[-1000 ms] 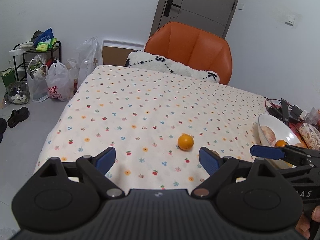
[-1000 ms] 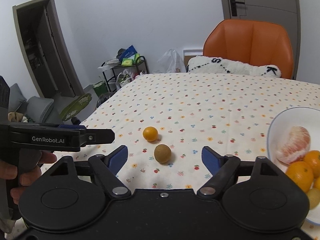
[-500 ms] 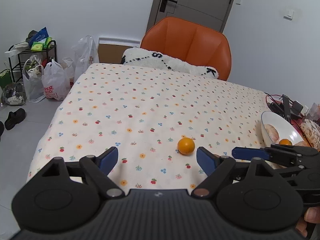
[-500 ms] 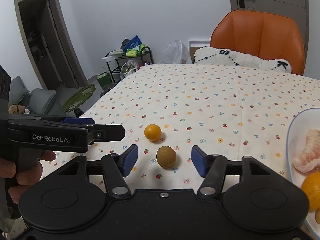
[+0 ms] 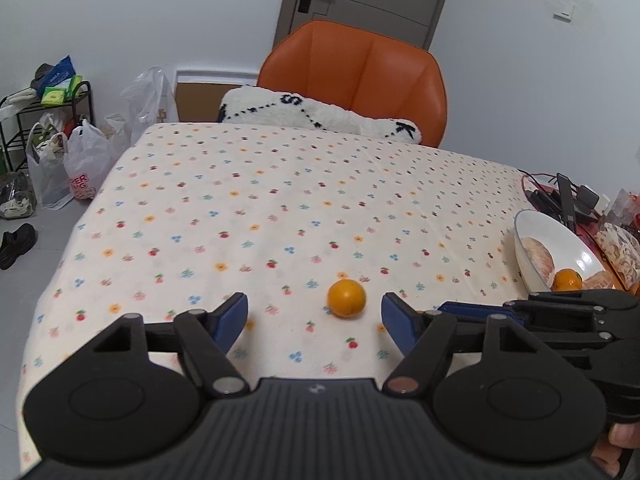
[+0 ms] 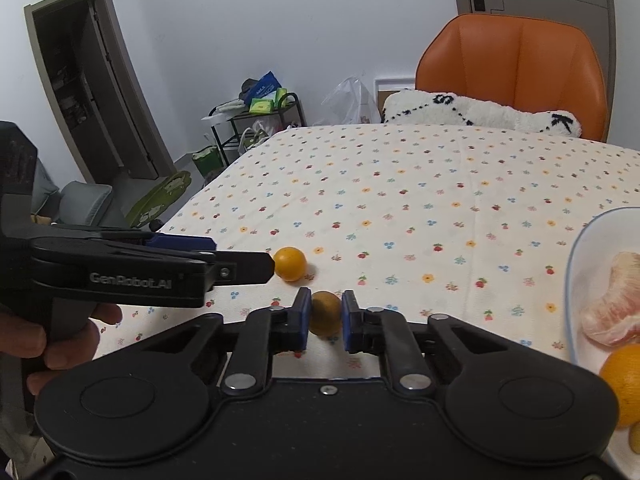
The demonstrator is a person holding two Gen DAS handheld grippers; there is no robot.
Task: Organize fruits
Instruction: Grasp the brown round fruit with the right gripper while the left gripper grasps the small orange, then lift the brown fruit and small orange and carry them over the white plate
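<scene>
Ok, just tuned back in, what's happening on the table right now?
A person is sorting fruit with a claw in each hand. The right claw has its pads against either side of the small brown fruit, which sits on the flowered tablecloth. The left claw is open, with the small orange lying ahead between its fingers, untouched. The white bowl at the right holds a peeled citrus piece and more oranges.

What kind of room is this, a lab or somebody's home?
Most likely a lived-in home: a table under a flowery tablecloth, an orange chair with a fluffy cushion, shopping bags on the floor, and a bowl of fruit.
</scene>
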